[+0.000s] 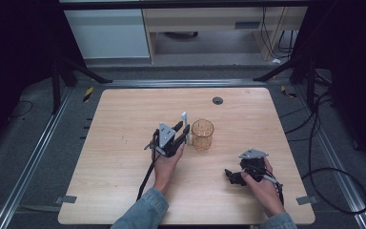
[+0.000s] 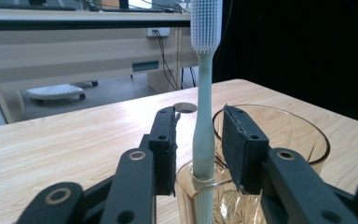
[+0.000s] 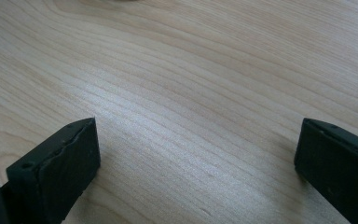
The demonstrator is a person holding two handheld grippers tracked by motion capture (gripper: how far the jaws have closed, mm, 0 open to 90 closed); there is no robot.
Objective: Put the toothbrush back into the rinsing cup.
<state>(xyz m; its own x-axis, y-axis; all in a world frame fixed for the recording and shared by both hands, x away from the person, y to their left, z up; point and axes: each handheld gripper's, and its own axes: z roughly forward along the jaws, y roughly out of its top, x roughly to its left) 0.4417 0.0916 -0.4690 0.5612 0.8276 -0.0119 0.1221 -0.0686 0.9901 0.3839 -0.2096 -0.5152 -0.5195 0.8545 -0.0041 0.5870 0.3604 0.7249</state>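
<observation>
A pale toothbrush point(image 2: 204, 93) stands upright, bristle head up, its lower handle inside a small amber glass point(image 2: 186, 196) just under my jaws. My left gripper point(image 2: 198, 144) is open, one pad on each side of the handle with a narrow gap on both sides. A larger amber glass point(image 2: 307, 135) stands empty right behind it. In the high view the left gripper point(image 1: 183, 133) sits at the table's middle, with the toothbrush point(image 1: 184, 116) and the larger glass point(image 1: 202, 134) at its tip. My right gripper point(image 3: 196, 158) is wide open over bare wood, at the front right point(image 1: 232, 177).
The wooden table point(image 1: 124, 157) has a round cable grommet point(image 1: 218, 100) near its far edge. A cable from each gripper trails toward the front edge. Beyond the table are dark stands, floor cables and pale furniture.
</observation>
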